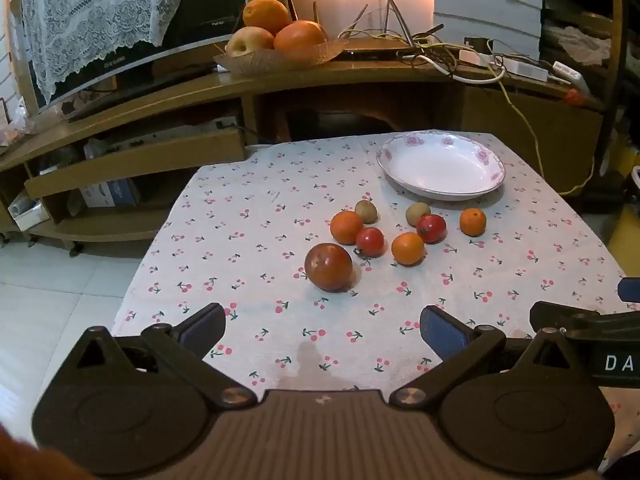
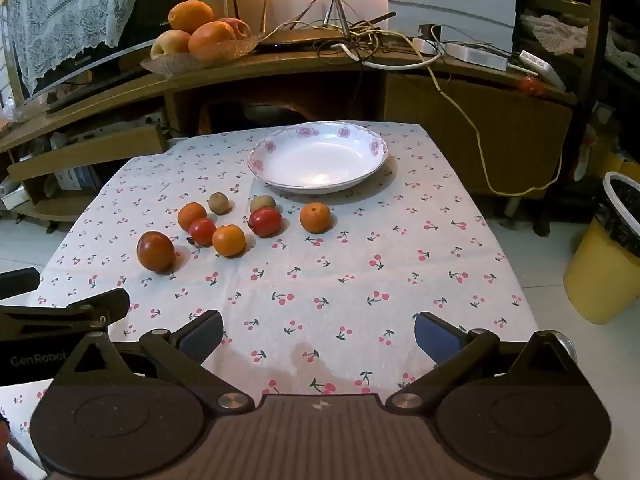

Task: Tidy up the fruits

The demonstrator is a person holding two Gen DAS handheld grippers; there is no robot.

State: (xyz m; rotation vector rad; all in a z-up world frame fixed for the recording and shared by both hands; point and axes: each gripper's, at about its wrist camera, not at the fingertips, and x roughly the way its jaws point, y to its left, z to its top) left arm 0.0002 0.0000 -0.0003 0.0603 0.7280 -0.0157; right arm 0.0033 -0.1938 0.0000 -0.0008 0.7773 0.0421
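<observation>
A: Eight fruits lie loose on the counter (image 1: 240, 208), none in the plate (image 1: 440, 138) yet. Going left to right: the big apple (image 1: 329, 267), an orange (image 1: 346, 227), a kiwi (image 1: 366, 211), a tomato (image 1: 370, 241), a second orange (image 1: 407, 248), another kiwi (image 1: 417, 213), another tomato (image 1: 431, 228), then the last orange (image 1: 473, 221).

B: And the jaws?

A: Both sets stand wide with nothing between them. The left gripper (image 1: 322, 326) hangs over the near edge, tilted down, and the apple sits straight ahead of its gap, nearest of all the fruit.

B: The right gripper (image 2: 318, 330)?

A: In its view the whole cluster lies ahead and off to the left; only the last orange (image 2: 315, 217) is close to its centre line. The plate (image 2: 256, 160) sits beyond the fruit, slightly left of centre.

B: So which hand goes first?

A: My guess is the left for the apple: round, no long axis to line up with, just a straight reach forward.
</observation>
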